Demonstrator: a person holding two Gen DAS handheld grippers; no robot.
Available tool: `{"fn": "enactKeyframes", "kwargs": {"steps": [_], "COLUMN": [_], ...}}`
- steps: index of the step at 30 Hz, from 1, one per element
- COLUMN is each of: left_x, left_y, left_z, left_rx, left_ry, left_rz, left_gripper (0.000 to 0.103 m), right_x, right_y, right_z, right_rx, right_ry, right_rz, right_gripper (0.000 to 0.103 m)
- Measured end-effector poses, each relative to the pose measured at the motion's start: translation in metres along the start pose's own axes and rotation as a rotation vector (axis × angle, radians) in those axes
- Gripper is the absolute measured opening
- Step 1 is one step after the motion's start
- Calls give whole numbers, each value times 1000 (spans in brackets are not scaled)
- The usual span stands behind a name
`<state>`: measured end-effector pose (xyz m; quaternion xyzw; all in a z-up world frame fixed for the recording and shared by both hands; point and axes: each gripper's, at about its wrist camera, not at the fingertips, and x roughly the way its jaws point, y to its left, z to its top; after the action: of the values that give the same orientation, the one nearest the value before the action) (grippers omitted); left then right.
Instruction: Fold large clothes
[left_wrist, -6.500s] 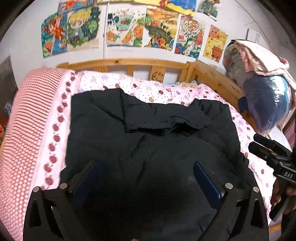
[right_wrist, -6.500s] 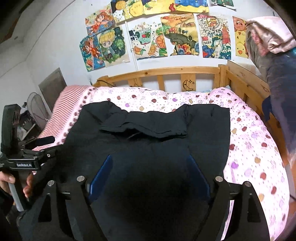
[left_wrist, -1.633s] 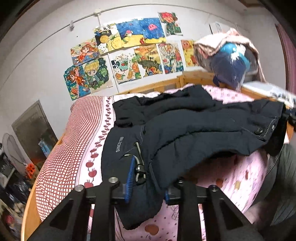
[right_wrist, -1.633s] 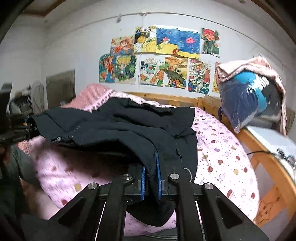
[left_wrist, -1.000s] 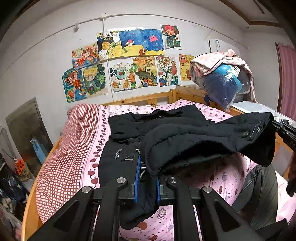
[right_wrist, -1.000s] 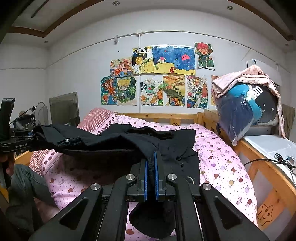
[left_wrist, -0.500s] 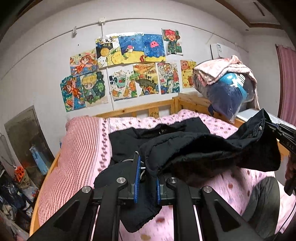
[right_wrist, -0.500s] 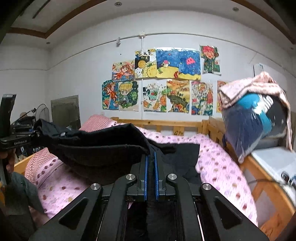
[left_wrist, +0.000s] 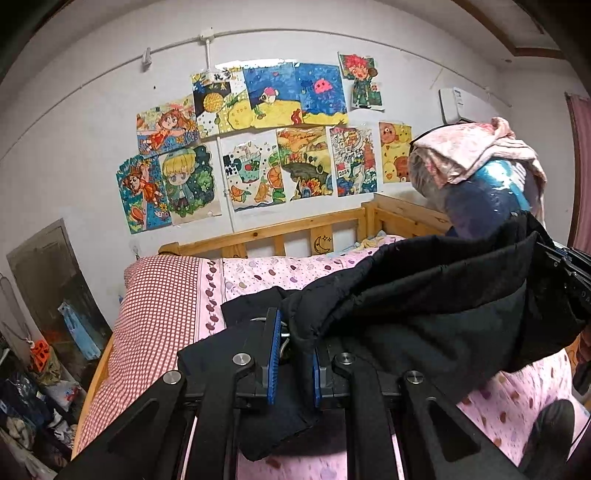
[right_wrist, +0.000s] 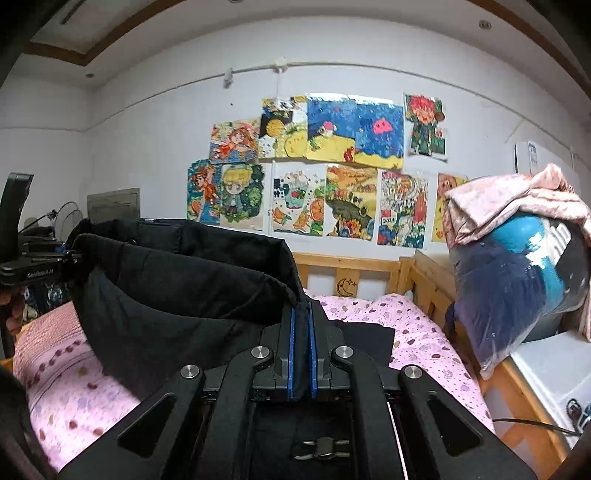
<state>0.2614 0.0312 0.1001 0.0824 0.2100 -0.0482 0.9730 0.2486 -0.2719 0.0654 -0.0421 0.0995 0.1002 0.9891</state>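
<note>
I hold the puffy black padded jacket (left_wrist: 424, 295) raised above the pink spotted bed sheet (right_wrist: 413, 325), my left gripper (left_wrist: 293, 354) and right gripper (right_wrist: 301, 354) each clamped on a hem corner. This looks like the lengthwise fold. Next I should carry the hem toward the collar, keeping both corners level.
</note>
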Motion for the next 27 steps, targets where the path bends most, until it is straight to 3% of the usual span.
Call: {"fn": "enactKeyframes", "kwargs": {"steps": [18,27], "left_x": [168,245], "left_y": [15,17], "left_z": [42,46], "left_rx": [-6,9], "left_ry": [100,160], "left_rz": [85,114], "left_gripper": [13,13], "right_x": [163,233], "right_y": [-21,-26], "right_z": [27,19], "right_rx": [-59,-89], "right_ry": [82,153], "right_rz": [-50,-80], "right_gripper": [6,6]}}
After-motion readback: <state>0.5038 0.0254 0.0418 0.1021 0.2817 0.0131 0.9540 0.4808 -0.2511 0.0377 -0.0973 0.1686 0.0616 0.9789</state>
